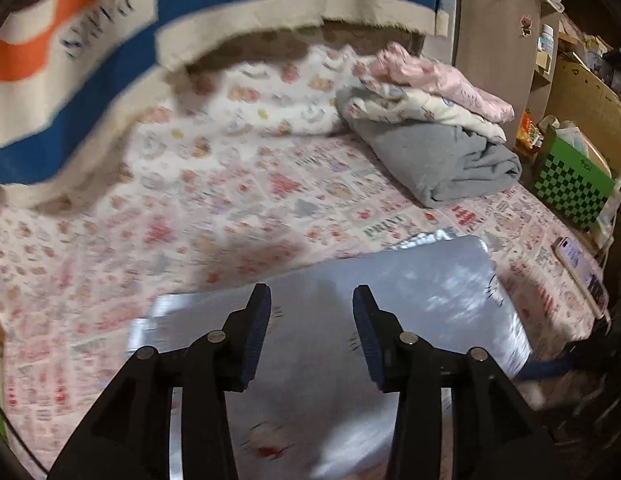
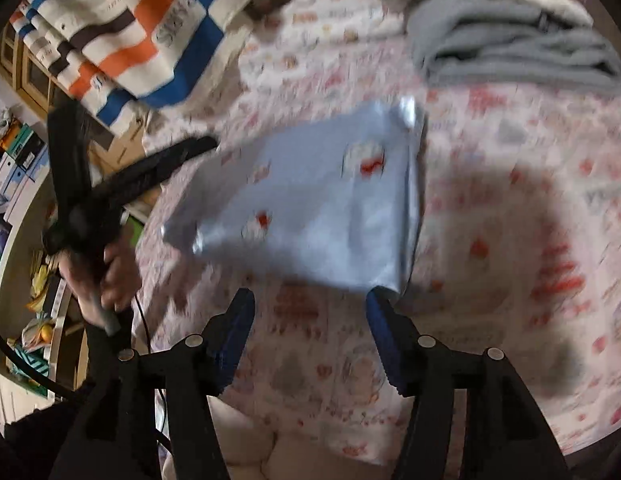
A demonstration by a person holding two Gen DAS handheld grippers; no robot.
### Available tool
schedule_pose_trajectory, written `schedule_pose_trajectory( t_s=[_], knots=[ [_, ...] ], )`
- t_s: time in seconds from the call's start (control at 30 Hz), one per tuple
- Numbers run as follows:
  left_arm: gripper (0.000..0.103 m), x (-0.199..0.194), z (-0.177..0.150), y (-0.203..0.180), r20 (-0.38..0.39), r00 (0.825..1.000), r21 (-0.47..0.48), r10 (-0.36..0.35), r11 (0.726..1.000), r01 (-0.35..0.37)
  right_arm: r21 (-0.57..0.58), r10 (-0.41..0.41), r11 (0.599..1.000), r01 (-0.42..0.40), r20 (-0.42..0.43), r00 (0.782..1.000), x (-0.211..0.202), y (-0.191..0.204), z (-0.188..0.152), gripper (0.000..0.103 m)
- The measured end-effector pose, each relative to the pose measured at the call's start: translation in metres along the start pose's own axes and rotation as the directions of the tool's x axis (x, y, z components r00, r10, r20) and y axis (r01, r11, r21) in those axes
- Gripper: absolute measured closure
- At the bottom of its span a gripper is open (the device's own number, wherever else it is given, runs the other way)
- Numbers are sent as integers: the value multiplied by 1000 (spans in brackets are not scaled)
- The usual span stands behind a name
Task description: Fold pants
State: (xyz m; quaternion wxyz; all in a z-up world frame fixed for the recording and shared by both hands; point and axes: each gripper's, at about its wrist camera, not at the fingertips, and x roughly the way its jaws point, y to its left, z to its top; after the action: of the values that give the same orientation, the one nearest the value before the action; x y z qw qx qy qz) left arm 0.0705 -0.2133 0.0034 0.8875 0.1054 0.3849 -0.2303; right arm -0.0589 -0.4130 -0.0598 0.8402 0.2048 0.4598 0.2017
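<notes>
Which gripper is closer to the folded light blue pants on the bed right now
Left. The left gripper hangs open directly over the folded light blue pants, nothing between its fingers. The right gripper is open just short of the pants' near corner, over the bedsheet.

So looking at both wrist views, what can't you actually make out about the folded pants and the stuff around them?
- Folded pants: near part hidden behind the open left hand-held gripper in the left wrist view.
- Pants print: motion-blurred in the right wrist view, figures unreadable.
- Clothes pile: number of garments unclear; layers overlap.
- Grey garment: top cut off by the right view's edge.
- Shelf items: too small and blurred.
</notes>
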Motion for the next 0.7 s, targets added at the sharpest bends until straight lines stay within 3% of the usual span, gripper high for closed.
schedule_pose_trajectory(
  t_s=[0.3,0.53,0.7],
  knots=[
    [67,50,-18,4,-168,986,-48,2,999,-10,20,33,999,-33,5,999,10,-5,5,41],
    [67,50,-20,1,-160,987,-21,20,1000,-23,-6,42,999,-42,42,998,5,-1,3,41],
    [67,50,-18,11,-156,987,-84,-43,996,30,39,121,992,-122,33,992,14,-1,6,39]
  ],
)
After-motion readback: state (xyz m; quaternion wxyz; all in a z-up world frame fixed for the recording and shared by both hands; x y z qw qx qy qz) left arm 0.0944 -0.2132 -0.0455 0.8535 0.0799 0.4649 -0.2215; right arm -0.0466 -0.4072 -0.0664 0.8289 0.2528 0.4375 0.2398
